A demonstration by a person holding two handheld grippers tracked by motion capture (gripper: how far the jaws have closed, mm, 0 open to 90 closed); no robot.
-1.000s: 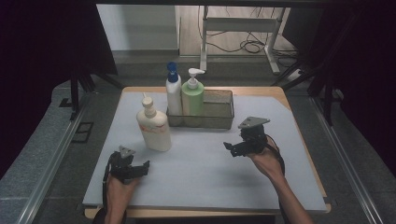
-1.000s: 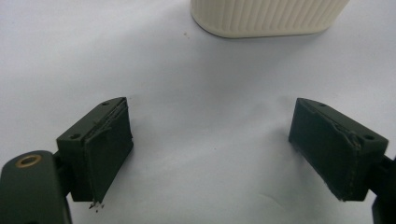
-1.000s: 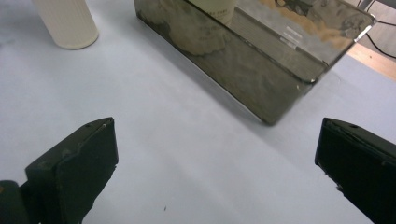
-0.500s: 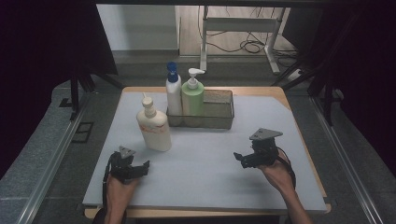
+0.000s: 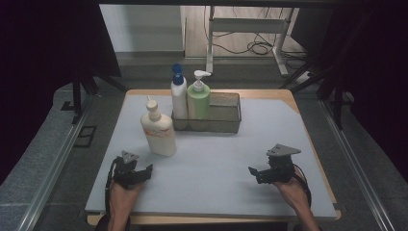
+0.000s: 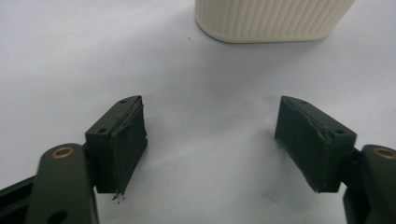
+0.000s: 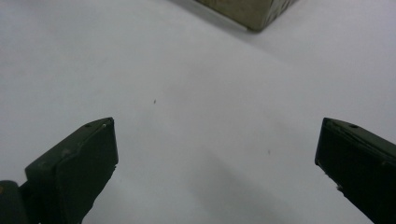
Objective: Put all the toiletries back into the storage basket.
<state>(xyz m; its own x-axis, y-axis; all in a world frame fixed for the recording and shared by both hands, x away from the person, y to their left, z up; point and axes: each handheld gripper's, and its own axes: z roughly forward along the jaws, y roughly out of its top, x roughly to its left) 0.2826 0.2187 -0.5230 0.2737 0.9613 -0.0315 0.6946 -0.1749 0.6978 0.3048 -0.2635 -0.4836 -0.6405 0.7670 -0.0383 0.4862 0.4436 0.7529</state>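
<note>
Our left gripper sits lower left, jaws spread and empty, having just been closing a little. The cream bottle stands upright just above it and slightly to the right, so we judge the left is nearer. Right gripper, lower right, is spread wide and empty. Further up, the mesh basket holds the blue-capped bottle and green bottle at its left end.

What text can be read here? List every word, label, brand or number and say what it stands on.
None can be read.
Cream bottle: no print shows on its side.
White bottle with the blue cap: no legible label.
Green pump bottle: no legible label.
Mesh basket: no marking.
Table mat: plain.
</note>
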